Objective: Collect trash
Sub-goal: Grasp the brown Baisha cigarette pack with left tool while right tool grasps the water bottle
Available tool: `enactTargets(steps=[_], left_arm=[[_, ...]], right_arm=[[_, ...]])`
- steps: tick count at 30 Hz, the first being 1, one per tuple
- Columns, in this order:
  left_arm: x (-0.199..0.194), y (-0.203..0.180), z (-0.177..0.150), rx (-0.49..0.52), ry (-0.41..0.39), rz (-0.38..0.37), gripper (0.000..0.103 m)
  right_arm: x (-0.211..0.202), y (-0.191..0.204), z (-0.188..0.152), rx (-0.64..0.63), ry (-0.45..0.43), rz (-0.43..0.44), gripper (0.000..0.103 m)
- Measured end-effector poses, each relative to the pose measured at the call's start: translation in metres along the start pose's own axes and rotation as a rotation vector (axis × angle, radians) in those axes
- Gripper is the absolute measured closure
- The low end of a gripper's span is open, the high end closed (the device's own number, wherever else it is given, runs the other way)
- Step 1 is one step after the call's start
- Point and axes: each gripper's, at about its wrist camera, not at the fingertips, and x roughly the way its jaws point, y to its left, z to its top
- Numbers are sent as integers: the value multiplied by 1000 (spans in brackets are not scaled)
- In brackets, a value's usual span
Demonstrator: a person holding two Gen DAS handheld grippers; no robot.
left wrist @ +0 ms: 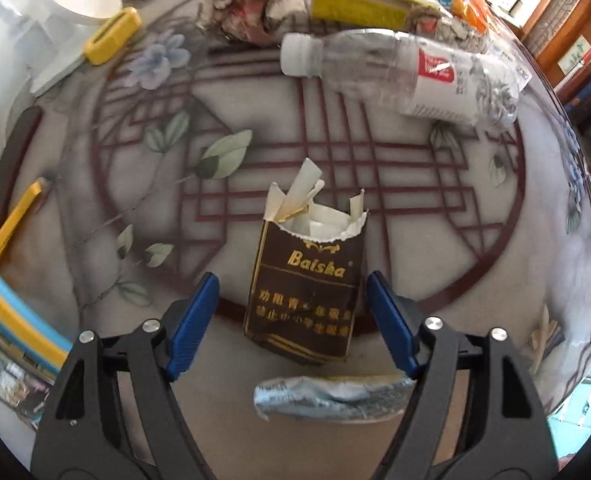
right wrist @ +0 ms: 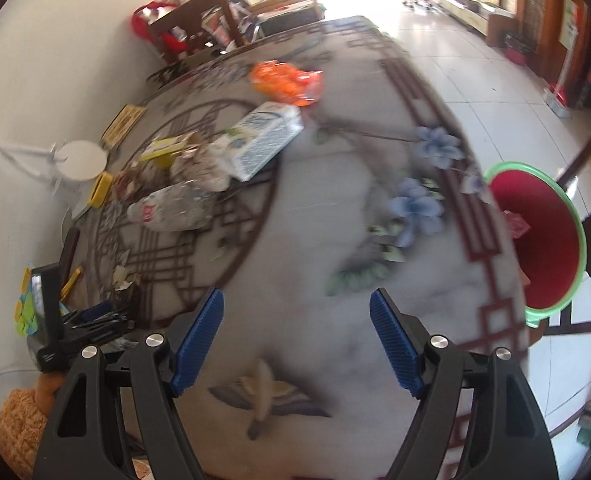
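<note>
Your left gripper (left wrist: 291, 308) and right gripper (right wrist: 295, 324): black frames, ribbed blue pads (right wrist: 199, 340), silver screws (right wrist: 154, 340). Your sleeve (right wrist: 15, 428): fuzzy orange knit.

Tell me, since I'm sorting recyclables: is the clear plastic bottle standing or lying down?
Lying down. The clear plastic bottle rests on its side on the table, white cap on, pointing sideways.

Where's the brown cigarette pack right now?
In the left wrist view the brown cigarette pack lies on the patterned table, torn top away, between the open left claw pads, untouched; crumpled foil lies just nearer the camera.
</note>
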Motion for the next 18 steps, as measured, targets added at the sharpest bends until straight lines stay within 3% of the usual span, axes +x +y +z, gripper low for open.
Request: enactTargets(steps=[3, 10, 13, 18], left_arm=[[-3, 5, 4, 30, -36, -20, 58], [-21, 33, 9, -39, -90, -142, 60], [-30, 42, 12, -77, -90, -197, 59], [-42, 48, 19, -140, -114, -259, 59]], right_arm=[[8, 30, 9, -67, 11, 6, 29], [45, 119, 51, -334, 76, 14, 29], [78, 162, 67, -533, 153, -37, 29], [137, 203, 77, -742, 285, -107, 29]])
